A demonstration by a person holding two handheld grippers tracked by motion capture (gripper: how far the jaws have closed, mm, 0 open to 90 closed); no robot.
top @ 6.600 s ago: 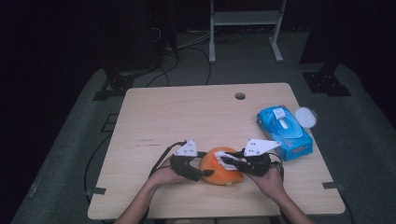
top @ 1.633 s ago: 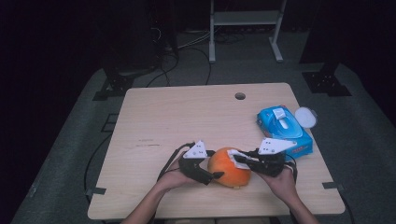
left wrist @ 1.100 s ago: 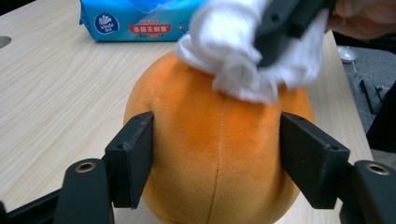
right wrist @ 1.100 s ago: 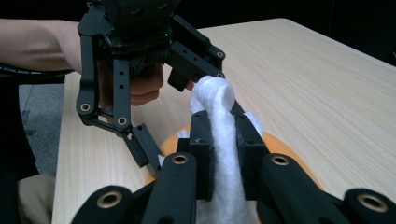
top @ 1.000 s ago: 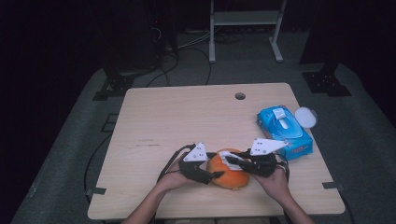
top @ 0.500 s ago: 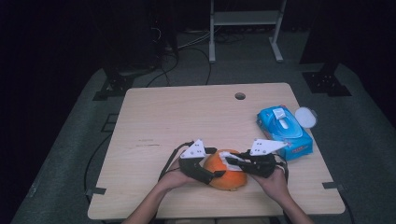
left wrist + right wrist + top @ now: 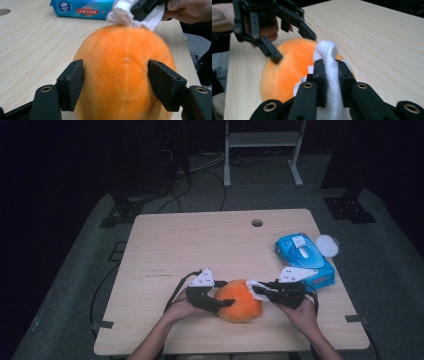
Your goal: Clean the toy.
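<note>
My left claw [image 7: 220,302] has just re-closed, pads pressing the orange plush ball [image 7: 240,300] at the counter's [image 7: 200,245] six o'clock. I keep that brace firm while my right claw [image 7: 260,291], clenched on the white wipe [image 7: 329,75], rubs lightly.

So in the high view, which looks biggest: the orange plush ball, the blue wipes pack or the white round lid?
1. Blue wipes pack and orange plush ball: look alike.
2. White round lid: smallest.

high: above, looking down | gripper views: close, facing each other | shared: orange plush [image 7: 125,75], slightly blurred
</note>
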